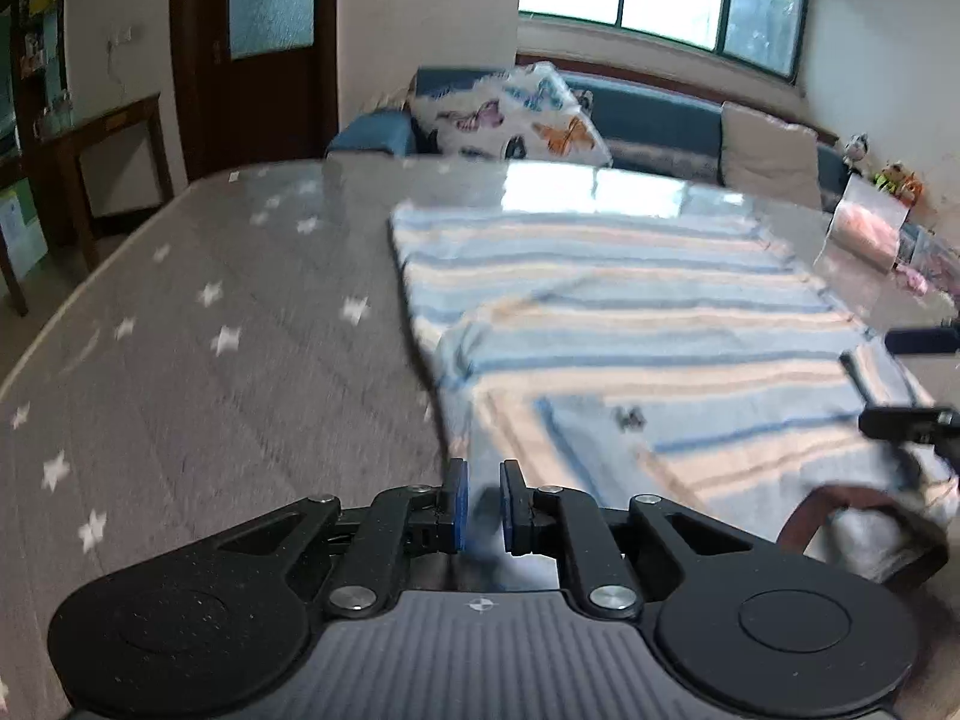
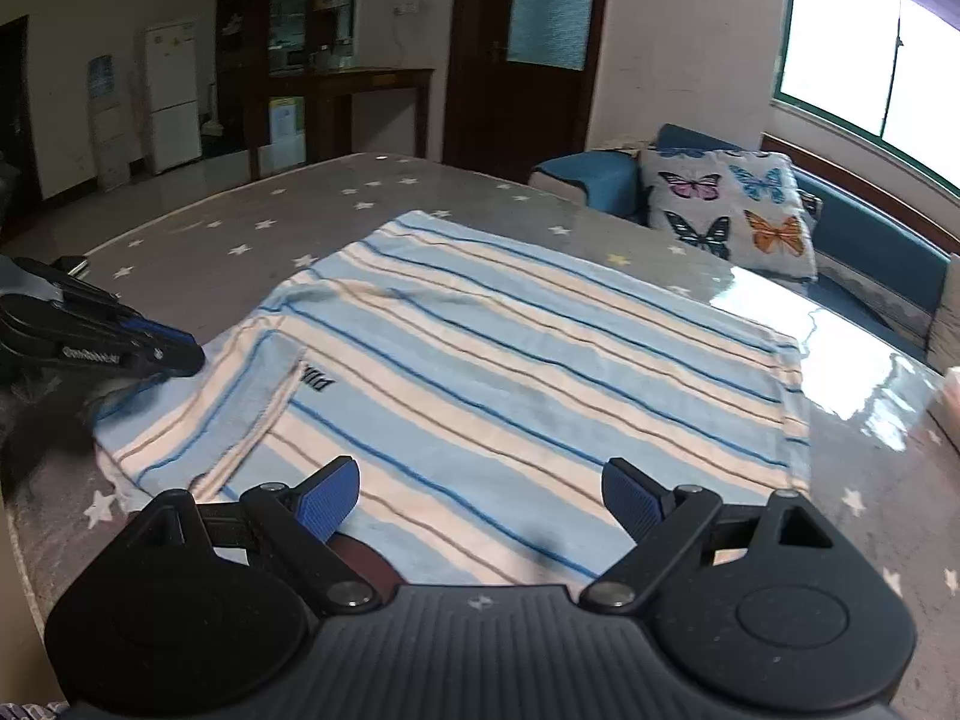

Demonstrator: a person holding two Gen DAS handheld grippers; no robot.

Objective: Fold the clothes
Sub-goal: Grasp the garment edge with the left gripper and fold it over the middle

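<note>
Your left wrist view is motion-blurred, so cloth between the nearly closed pads of your left gripper cannot be confirmed; the striped shirt lies flat on the star-patterned table. Your right gripper hovers released over its near hem, angled downward; the left one sits at the shirt's left edge.

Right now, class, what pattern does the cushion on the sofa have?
Colourful butterflies on white, clearest in the right wrist view: cushion.
</note>
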